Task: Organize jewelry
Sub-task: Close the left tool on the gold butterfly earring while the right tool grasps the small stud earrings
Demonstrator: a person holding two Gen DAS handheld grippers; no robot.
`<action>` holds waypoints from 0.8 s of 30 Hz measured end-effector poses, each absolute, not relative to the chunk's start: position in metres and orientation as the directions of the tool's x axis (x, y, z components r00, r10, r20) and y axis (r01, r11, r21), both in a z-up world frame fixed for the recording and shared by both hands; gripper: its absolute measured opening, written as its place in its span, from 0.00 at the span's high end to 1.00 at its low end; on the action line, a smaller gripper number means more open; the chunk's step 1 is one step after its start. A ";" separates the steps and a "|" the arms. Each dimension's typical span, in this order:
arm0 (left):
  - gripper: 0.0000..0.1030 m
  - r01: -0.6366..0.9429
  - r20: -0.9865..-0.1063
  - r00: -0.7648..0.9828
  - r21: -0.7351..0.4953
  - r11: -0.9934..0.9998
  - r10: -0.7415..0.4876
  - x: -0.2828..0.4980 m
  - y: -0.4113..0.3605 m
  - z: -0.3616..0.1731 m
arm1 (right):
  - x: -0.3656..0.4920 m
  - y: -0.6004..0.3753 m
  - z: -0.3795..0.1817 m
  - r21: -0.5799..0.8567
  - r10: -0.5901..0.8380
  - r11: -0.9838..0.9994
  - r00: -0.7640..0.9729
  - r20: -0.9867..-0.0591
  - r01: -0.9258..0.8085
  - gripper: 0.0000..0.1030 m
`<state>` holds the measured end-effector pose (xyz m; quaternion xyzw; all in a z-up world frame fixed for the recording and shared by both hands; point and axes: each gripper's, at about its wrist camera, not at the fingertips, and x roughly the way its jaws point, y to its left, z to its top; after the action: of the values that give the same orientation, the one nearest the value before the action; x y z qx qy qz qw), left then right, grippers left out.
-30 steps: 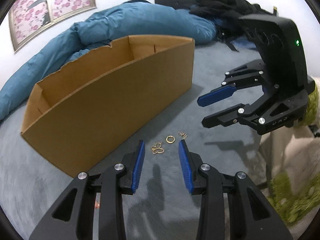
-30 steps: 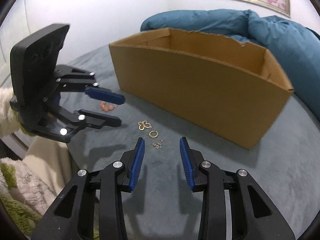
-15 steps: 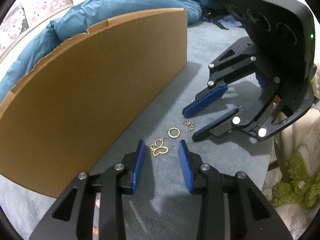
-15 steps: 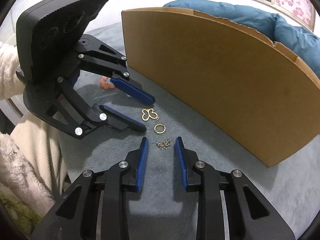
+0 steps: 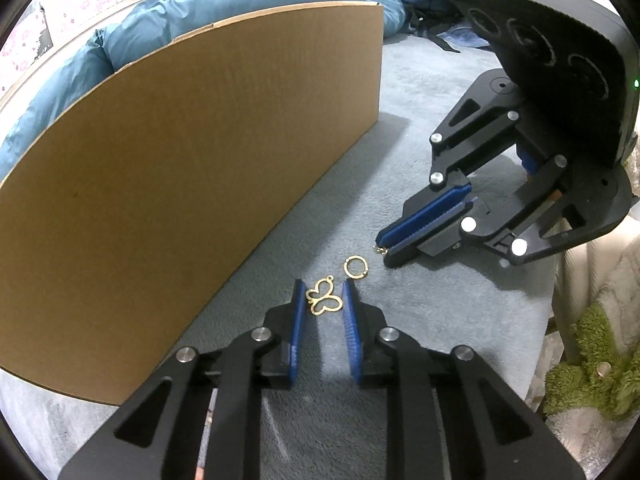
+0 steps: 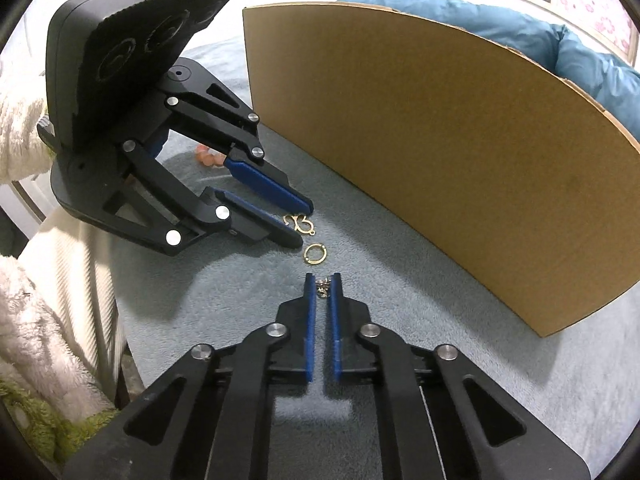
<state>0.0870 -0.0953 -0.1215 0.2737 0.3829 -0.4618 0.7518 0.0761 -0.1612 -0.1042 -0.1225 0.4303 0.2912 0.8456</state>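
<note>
Two claws work at once: the left claw [image 5: 324,300] straddles the butterfly [image 5: 323,299], not yet closed. The right claw [image 6: 322,286] pinches the chain [image 6: 322,286]; lift slowly, toward the box [image 6: 420,140].

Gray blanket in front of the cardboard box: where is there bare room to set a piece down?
Free: blanket between right gripper and cardboard box. Crowded: the line of butterfly charm, gold ring and small chain, where left gripper also reaches in.

Black hand-held gripper [image 5: 321,300] w/ blue pads, silver screws; fluffy white sleeve [image 6: 20,120].
</note>
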 end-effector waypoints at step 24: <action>0.83 0.866 -0.779 0.368 0.088 0.492 -0.508 0.066 -0.078 -0.087 | 0.040 -0.170 -0.087 0.019 0.377 0.834 0.544 -0.750 -0.552 0.99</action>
<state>0.0663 -0.0781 -0.0866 0.2525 0.3549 -0.4361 0.7874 0.0401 -0.1705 -0.0874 -0.1101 0.3964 0.2663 0.8717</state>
